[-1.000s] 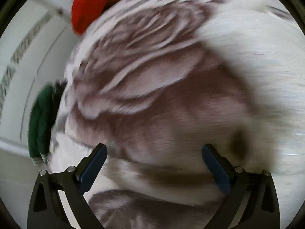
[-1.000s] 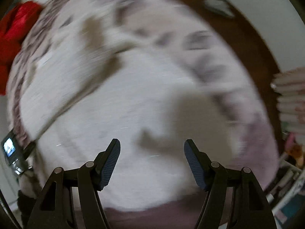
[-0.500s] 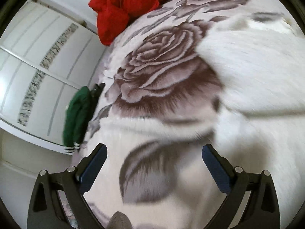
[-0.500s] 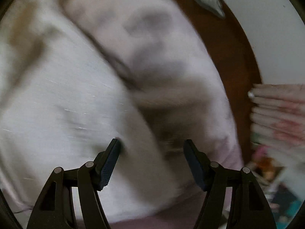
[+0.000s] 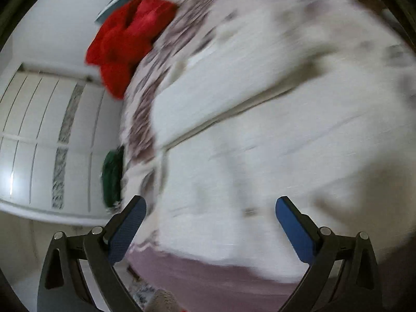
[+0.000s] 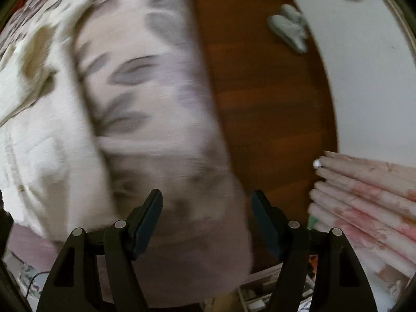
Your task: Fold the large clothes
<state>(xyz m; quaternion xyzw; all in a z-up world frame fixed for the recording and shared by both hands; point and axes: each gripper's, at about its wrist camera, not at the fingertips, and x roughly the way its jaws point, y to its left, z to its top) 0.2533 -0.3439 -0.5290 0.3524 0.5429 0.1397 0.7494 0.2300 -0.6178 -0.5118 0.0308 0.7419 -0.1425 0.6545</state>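
Note:
A large white garment [image 5: 260, 161] lies spread on a bed with a rose-print cover [image 5: 156, 83]; the view is blurred. My left gripper [image 5: 210, 208] is open and empty, hovering above the garment near the bed's front edge. In the right wrist view the white garment [image 6: 44, 156] lies at the left on the flowered cover [image 6: 156, 104]. My right gripper [image 6: 206, 202] is open and empty above the cover's right side, just right of the garment's edge.
A red garment [image 5: 130, 41] is heaped at the bed's far left corner and a green one [image 5: 111, 179] hangs at the left edge. White wardrobe doors [image 5: 46, 143] stand left. Brown wooden floor [image 6: 260, 104], grey slippers [image 6: 288, 28] and pink curtain folds [image 6: 364, 197] lie right.
Both grippers have swung fast across the bed, both still open and empty. The left view pulled back from the rose print onto the white garment; the right view shifted toward the bed's right edge and floor.

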